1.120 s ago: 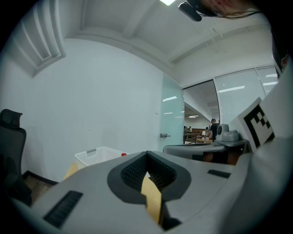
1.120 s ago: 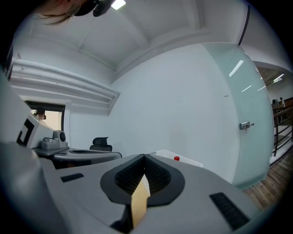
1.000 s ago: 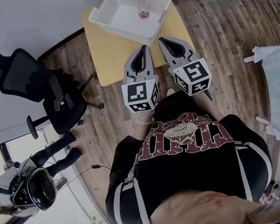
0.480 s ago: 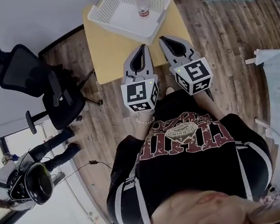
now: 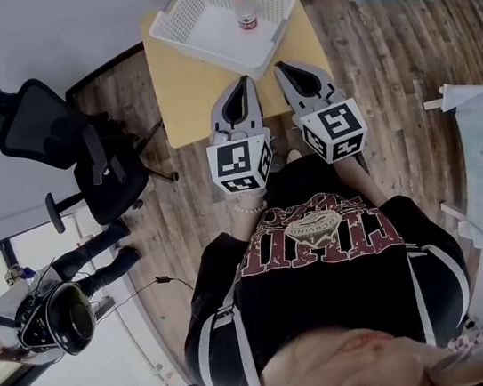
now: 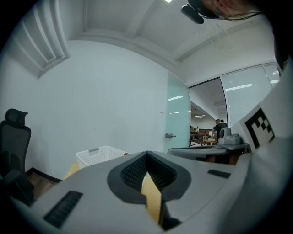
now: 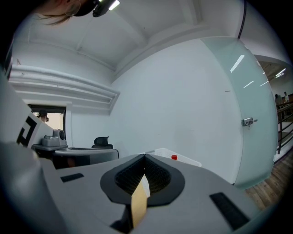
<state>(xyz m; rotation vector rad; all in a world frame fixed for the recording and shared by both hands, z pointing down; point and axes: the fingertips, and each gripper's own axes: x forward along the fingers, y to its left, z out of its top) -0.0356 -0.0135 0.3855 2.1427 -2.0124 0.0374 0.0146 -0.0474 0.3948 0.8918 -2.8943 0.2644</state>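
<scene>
Closely paired, left gripper (image 5: 242, 82), right gripper (image 5: 280, 67), jaws closed, at table (image 5: 184, 97) edge

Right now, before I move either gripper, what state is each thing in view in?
Left gripper: fingers shut, nothing between them.
Right gripper: fingers shut, nothing between them.
Basket: upright on the table, one item inside.
Bottle: upright, red cap on, inside the basket.
Office chair: upright, unoccupied, beside the table.
</scene>
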